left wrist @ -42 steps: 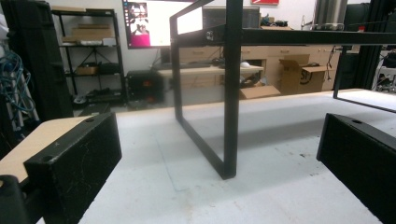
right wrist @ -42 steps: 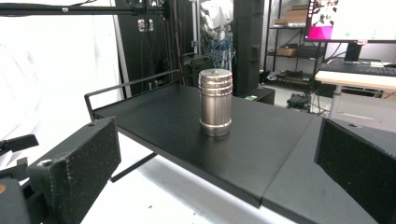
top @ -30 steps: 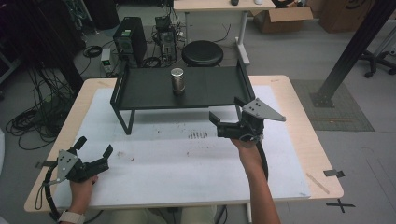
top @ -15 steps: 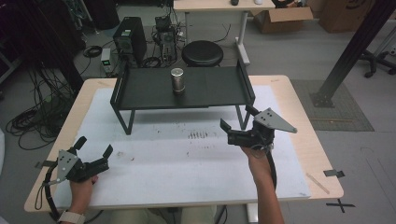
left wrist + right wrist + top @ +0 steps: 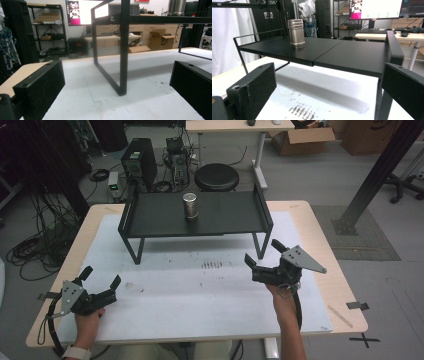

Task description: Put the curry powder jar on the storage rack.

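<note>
A small silver metal canister (image 5: 190, 205) stands upright on a black raised shelf (image 5: 150, 217) at the back of the table; the right gripper view shows the canister (image 5: 296, 33) at upper left on the shelf top (image 5: 347, 53). My right gripper (image 5: 264, 257) hovers open in front of the shelf's right leg, nothing between its jaws. Low at the table's front left corner, my left gripper (image 5: 101, 278) is open and empty. In the left gripper view the shelf's left leg frame (image 5: 123, 62) rises ahead, with the canister's (image 5: 177, 7) base seen above.
A white mat (image 5: 200, 285) with dark smudges covers the wooden table (image 5: 345, 285). Behind the table are a black stool (image 5: 216, 176), a computer tower (image 5: 138, 162) and cables on the floor. A second desk (image 5: 235, 126) and cardboard boxes stand farther back.
My right gripper has drawn back from the shelf's right end toward the front right of the mat and dropped lower. The left gripper has stayed put.
</note>
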A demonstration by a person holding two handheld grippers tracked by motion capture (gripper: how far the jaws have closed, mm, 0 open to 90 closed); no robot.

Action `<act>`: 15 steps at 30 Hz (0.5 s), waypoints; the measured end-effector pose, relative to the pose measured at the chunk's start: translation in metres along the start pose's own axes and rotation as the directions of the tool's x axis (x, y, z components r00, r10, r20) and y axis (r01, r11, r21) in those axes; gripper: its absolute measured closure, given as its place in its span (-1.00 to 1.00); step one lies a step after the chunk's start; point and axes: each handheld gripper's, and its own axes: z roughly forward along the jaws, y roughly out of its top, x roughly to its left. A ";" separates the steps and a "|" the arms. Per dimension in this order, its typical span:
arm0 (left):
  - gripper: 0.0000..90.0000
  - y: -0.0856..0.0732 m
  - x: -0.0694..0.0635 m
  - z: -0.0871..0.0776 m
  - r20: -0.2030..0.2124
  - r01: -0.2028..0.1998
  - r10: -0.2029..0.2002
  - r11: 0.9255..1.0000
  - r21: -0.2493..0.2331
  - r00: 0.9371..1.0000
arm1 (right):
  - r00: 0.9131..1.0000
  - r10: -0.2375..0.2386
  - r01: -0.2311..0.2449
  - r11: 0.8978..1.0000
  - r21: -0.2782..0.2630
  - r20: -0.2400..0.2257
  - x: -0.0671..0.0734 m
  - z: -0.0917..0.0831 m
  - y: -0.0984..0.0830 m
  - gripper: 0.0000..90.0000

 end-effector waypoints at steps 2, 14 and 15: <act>-0.99 0.000 0.000 0.000 0.000 0.000 0.000 1.000 0.000 1.000 | 1.000 0.002 -0.002 1.000 -0.003 0.008 -0.001 -0.002 -0.003 -1.00; -0.99 0.000 0.000 0.000 0.000 -0.001 0.001 1.000 0.001 1.000 | 0.998 0.002 -0.002 1.000 0.003 0.057 -0.009 -0.010 -0.027 -1.00; -1.00 0.000 0.000 0.000 0.000 -0.001 0.001 1.000 0.001 1.000 | 0.998 0.002 -0.003 1.000 0.005 0.061 -0.010 -0.011 -0.028 -1.00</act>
